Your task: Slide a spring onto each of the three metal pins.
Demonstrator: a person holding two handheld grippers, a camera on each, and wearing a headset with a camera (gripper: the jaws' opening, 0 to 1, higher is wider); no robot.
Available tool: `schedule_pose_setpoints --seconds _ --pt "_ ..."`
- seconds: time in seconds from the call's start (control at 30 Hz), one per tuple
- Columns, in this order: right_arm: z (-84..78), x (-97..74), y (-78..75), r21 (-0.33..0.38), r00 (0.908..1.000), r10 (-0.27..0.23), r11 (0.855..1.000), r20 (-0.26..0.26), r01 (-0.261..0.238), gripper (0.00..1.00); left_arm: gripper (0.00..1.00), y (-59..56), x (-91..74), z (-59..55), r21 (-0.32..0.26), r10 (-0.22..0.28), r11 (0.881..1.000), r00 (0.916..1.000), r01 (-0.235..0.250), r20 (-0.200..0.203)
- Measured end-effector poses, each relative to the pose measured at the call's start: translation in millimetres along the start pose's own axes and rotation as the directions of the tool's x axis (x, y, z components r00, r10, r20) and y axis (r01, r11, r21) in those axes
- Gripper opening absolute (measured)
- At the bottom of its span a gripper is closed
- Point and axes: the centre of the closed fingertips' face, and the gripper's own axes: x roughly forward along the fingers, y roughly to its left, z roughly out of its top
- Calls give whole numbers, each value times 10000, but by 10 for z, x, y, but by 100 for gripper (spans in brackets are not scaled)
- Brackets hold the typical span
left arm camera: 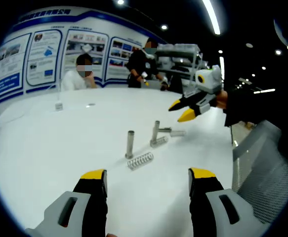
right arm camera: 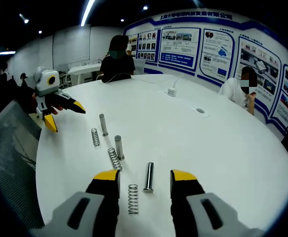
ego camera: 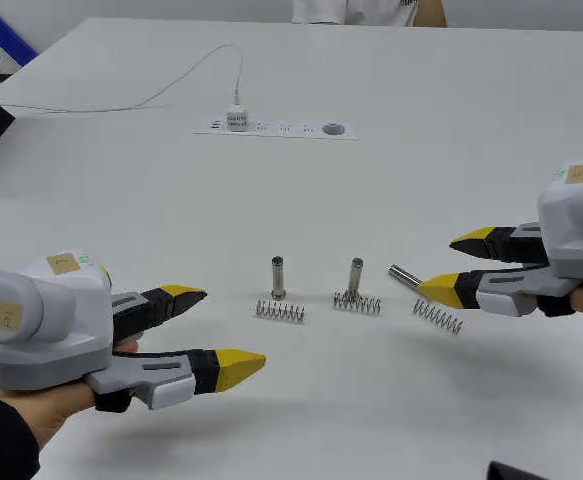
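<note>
We are working at a white table (ego camera: 451, 120), and we are taking the middle pin (ego camera: 355, 276) as our landmark. No spring is sitting on a pin yet, so we judge that we are only opening the task.

We are holding the left gripper (ego camera: 231, 325) well to the left of the middle pin and nearer us, its jaws spread wide and gripping nothing. We are holding the right gripper (ego camera: 437, 265) to the right of that pin, jaws also parted and empty. A power strip (ego camera: 276, 128) is lying far behind the middle pin.

The middle pin is standing upright, as is the left-hand pin (ego camera: 278, 276) beside it. The fallen pin (ego camera: 404, 275) is lying on its side just right of the middle pin, and in the right gripper view it is lying just ahead of the gap between the open jaws.

The middle spring (ego camera: 357, 301) is lying at the middle pin's foot, the left spring (ego camera: 279, 311) and right spring (ego camera: 437, 317) to either side.

Next, we are probably needing to close on the fallen pin and steady it.
</note>
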Motion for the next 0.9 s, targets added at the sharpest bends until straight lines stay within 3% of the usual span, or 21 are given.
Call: schedule_pose_setpoints --seconds 0.43,0.9 --pt "-51 187 -93 189 9959 -103 9997 -897 121 31 68 -12 6 -6 9 -26 10000 10000 26 -44" --pt "-118 423 -92 290 9794 -77 9995 -2016 139 22 67 -12 4 -16 -30 -5 10000 10000 5 -45"
